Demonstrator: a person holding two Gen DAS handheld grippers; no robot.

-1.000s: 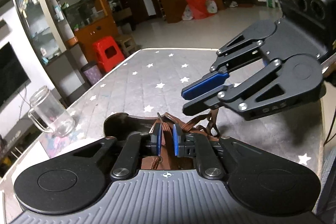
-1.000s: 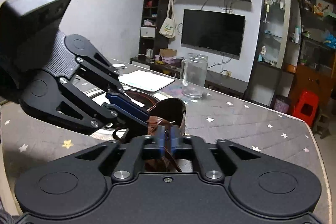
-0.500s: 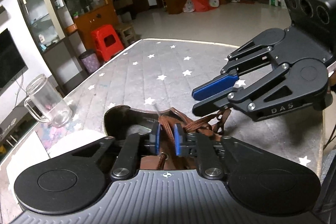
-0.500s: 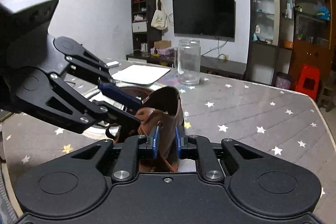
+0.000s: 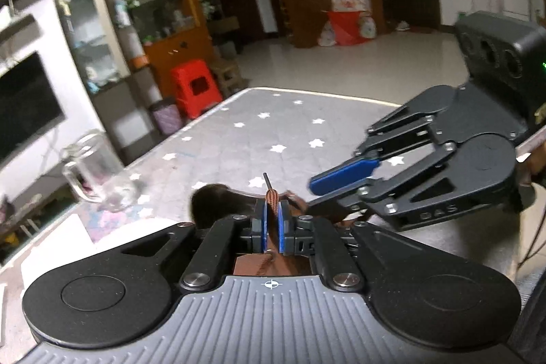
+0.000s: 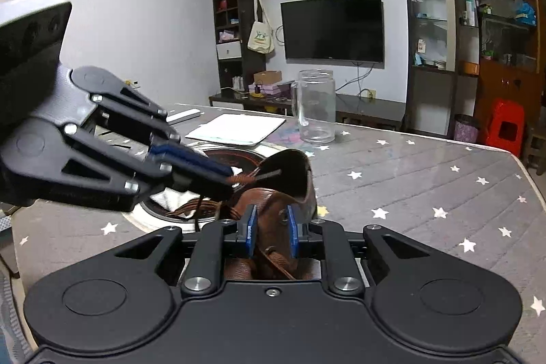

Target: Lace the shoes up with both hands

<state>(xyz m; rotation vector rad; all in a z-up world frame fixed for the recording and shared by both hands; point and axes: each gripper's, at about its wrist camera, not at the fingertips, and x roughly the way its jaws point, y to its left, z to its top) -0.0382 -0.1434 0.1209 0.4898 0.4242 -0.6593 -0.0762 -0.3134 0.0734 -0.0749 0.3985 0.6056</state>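
On the star-patterned desk [image 6: 426, 179], with free room to your right and the glass jar [image 6: 315, 106] well behind, your brown shoe [image 6: 283, 190] sits under both tools, so keep the left hand-held gripper [image 5: 272, 229] closed firmly on the lace [image 5: 272, 198] while the right hand-held gripper [image 6: 269, 229], partly open around the shoe's tongue and holding nothing, guides the lace tip [image 5: 267, 180] to the next eyelet.

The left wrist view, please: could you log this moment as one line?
left gripper: shut on lace | right gripper: open, fingers astride shoe | table: glass mug
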